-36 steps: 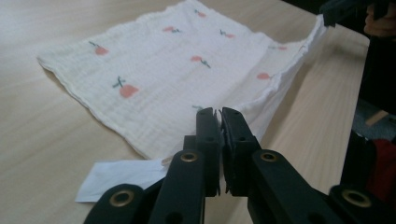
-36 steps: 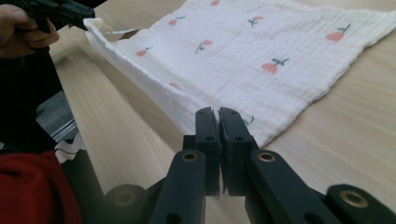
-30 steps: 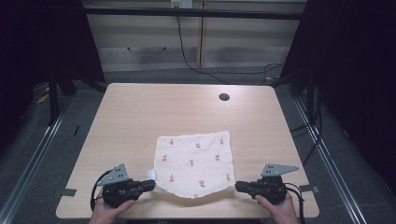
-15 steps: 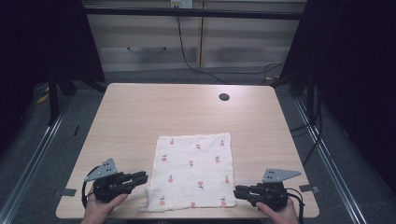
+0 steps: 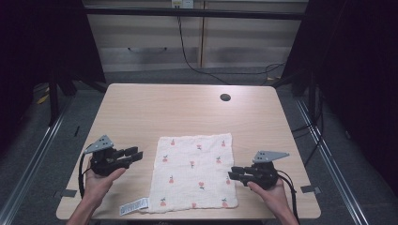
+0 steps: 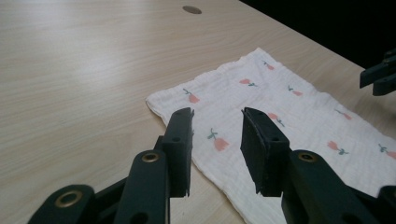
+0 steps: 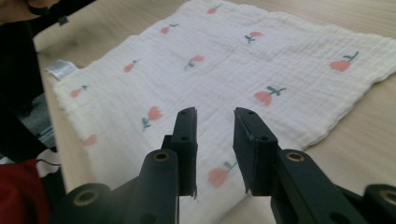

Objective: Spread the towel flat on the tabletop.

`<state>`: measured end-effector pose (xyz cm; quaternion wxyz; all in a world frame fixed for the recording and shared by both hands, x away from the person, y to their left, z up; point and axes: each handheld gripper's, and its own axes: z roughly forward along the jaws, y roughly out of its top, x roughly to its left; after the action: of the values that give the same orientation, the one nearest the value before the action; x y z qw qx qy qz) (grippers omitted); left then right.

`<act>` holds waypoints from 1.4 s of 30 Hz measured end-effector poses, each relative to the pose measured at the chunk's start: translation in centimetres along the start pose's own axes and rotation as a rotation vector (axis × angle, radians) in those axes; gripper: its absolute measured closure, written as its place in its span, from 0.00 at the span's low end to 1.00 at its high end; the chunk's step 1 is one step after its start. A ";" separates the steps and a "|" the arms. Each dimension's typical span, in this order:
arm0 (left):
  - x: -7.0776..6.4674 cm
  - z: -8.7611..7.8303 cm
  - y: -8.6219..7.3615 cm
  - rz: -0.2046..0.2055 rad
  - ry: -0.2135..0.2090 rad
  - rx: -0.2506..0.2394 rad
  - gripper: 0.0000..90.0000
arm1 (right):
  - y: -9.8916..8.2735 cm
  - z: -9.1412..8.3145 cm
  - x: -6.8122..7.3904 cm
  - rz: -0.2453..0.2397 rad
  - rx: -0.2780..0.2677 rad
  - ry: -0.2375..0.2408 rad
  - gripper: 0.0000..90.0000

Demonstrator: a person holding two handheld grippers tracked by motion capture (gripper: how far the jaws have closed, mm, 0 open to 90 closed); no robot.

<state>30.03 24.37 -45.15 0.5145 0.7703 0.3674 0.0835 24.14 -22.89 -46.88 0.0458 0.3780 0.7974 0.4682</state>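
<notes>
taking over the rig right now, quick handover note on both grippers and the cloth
Left gripper: jaws have just been opening, nothing between them, off the cloth's left edge.
Right gripper: jaws likewise just opening, empty, at the cloth's right edge.
Cloth: white with a tulip print, lying spread flat near the front of the table, tag at its front left corner.
Done: cloth laid out and released.
Left: likely folding.

In the left gripper view, the cloth [image 6: 289, 116] runs out past the right and bottom edges, so its far corners are cut off, and the black jaws cover part of its near hem. In the right gripper view, the cloth's near edge is hidden behind the jaws. The printing on the white label [image 5: 134, 206] at the cloth's corner is too small to read in the high view. The person's forearms are cut off by the bottom edge there.
</notes>
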 end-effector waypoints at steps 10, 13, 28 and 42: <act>-0.4 6.9 -1.1 0.094 -0.020 0.239 0.64 | 0.9 3.8 -2.8 -0.019 0.110 -0.064 0.68; -0.8 7.5 -1.2 0.123 -0.017 0.255 0.69 | 0.6 4.4 -2.8 -0.043 0.130 -0.087 0.71; -1.2 8.5 -2.0 0.168 -0.041 0.277 0.98 | 0.0 4.5 -2.3 -0.104 0.183 -0.127 0.97; -2.0 8.1 -2.4 0.156 -0.078 0.289 0.98 | -1.3 2.9 -1.1 -0.067 0.191 -0.095 0.88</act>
<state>31.60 17.62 -50.43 0.4042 0.8651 0.2945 0.0393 25.43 -21.90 -49.78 0.0629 0.3753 0.8475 0.3700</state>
